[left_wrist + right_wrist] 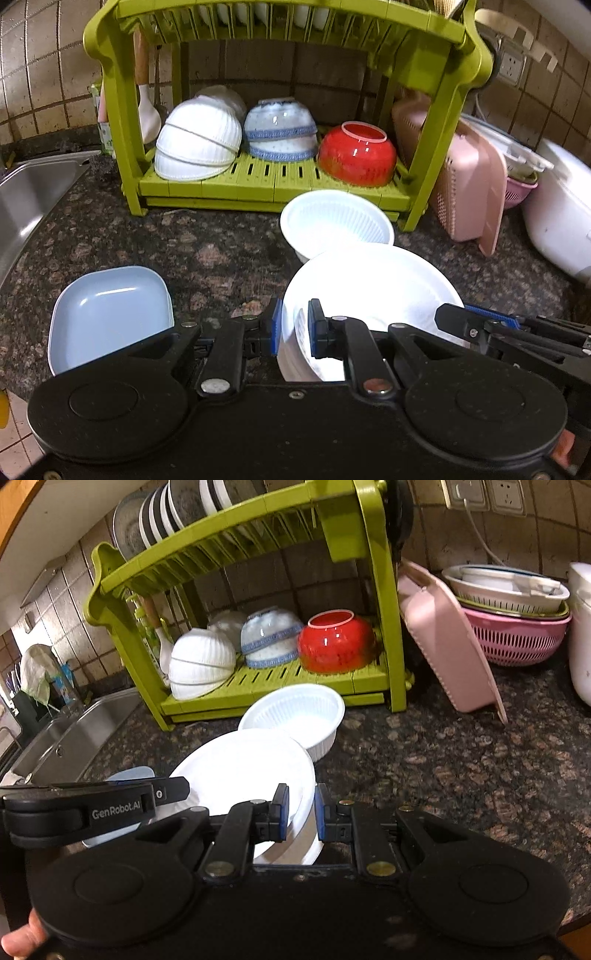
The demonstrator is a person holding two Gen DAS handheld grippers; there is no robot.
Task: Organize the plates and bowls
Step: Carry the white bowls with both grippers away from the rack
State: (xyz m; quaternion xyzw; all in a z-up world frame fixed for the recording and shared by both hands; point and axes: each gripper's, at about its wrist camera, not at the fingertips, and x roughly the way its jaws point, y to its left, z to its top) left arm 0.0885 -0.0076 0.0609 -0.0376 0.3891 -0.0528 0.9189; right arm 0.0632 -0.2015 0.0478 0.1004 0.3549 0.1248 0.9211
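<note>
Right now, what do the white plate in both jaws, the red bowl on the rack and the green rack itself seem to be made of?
Round white plate: probably glazed ceramic or melamine; smooth, glaring under the light. Upturned red bowl: likely glazed ceramic, with sharp glossy highlights and a pale foot ring. Green two-tier dish rack: moulded plastic, matte, with slotted panels.

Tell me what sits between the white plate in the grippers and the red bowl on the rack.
A white ribbed bowl, upright on the counter, lies between the white plate and the red bowl. Both wrist views show it, just before the rack.
</note>
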